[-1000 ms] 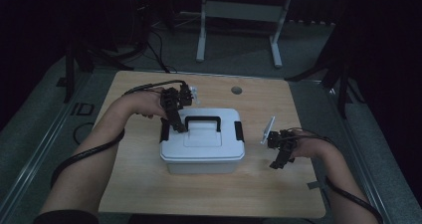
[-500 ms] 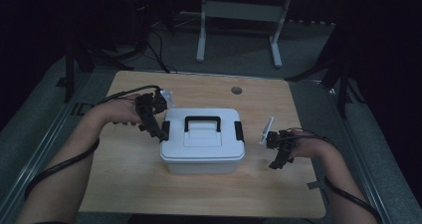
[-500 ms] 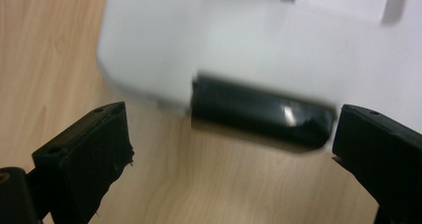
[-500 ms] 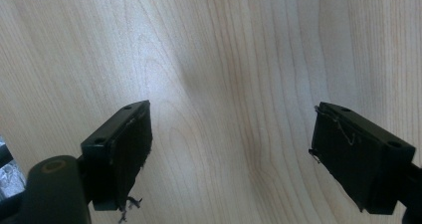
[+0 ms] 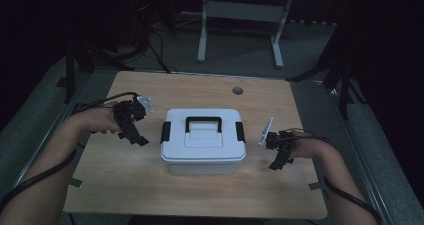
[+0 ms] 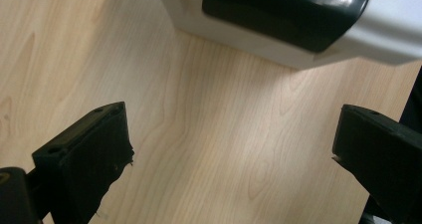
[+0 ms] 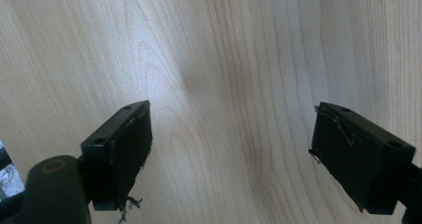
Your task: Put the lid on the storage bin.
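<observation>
1. The lidded box (image 5: pixel 204 144) sits pretty much mid-table (image 5: pixel 150 195), a bit nearer the front edge.
2. Left gripper (image 5: pixel 134 133) is just left of the box, not touching; its latch (image 6: pixel 286 12) is right ahead.
3. Right gripper (image 5: pixel 278 160) is off the box's right side, toward the table's right edge.

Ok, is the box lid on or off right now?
On. The lid sits flat on the white box, a black latch at each end.

left tool (image 5: pixel 131 127): jaws wide apart | right tool (image 5: pixel 280 152): jaws wide apart, seemingly tilted downward
</observation>
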`<act>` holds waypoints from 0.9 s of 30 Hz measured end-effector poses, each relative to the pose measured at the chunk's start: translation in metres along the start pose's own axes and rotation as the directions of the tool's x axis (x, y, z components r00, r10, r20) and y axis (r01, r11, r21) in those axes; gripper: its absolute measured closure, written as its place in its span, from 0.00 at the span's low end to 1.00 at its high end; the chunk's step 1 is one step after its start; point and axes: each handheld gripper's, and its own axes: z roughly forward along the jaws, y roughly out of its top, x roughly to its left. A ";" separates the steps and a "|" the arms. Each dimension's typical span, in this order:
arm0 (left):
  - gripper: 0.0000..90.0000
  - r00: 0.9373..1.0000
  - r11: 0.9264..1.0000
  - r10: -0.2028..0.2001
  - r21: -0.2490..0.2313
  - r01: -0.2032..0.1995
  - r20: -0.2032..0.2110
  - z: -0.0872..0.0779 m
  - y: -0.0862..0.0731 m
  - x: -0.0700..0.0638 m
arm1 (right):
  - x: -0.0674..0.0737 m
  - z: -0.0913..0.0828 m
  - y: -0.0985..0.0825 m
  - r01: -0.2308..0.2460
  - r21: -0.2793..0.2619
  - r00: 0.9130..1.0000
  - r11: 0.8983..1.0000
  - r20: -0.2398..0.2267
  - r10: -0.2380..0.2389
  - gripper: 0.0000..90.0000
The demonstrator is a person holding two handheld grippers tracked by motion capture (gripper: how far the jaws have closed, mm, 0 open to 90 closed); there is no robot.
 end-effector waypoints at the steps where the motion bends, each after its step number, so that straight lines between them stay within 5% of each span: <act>1: 0.01 1.000 1.000 -0.006 -0.001 0.006 0.006 0.001 -0.002 0.000 | 0.000 0.000 0.000 0.000 0.001 1.000 1.000 0.001 0.000 0.18; 27: 0.01 0.997 0.998 -0.062 0.024 0.061 0.044 0.034 -0.040 -0.001 | -0.002 0.007 -0.011 -0.032 0.003 0.999 0.999 0.000 0.032 0.18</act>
